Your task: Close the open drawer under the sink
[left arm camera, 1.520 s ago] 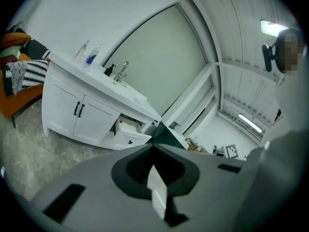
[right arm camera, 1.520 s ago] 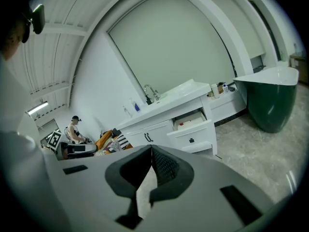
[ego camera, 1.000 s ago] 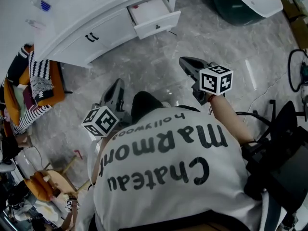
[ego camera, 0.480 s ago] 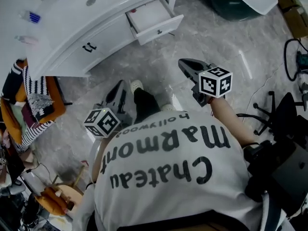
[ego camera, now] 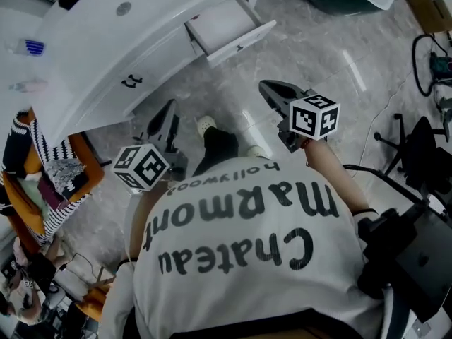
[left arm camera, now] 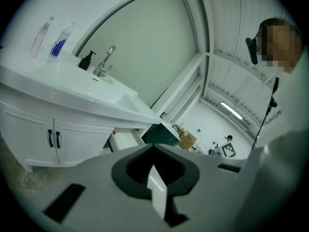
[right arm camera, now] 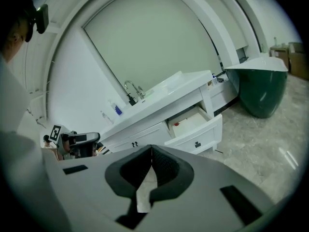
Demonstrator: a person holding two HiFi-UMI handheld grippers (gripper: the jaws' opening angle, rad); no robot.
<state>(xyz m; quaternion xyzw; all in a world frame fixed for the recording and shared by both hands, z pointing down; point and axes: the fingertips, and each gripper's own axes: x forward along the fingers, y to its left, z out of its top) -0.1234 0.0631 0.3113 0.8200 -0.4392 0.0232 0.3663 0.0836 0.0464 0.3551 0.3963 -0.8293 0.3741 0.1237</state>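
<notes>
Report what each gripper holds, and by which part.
Nothing. The left gripper and right gripper are both shut and empty, short of the open drawer.

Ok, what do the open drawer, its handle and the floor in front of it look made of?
Drawer: smooth white front with a raised panel edge, likely painted wood or board; the pictures cannot settle which. Its small handle: dark, probably metal. Floor: grey with pale veins and bright glare streaks, so polished marble or marble-look tile.
</notes>
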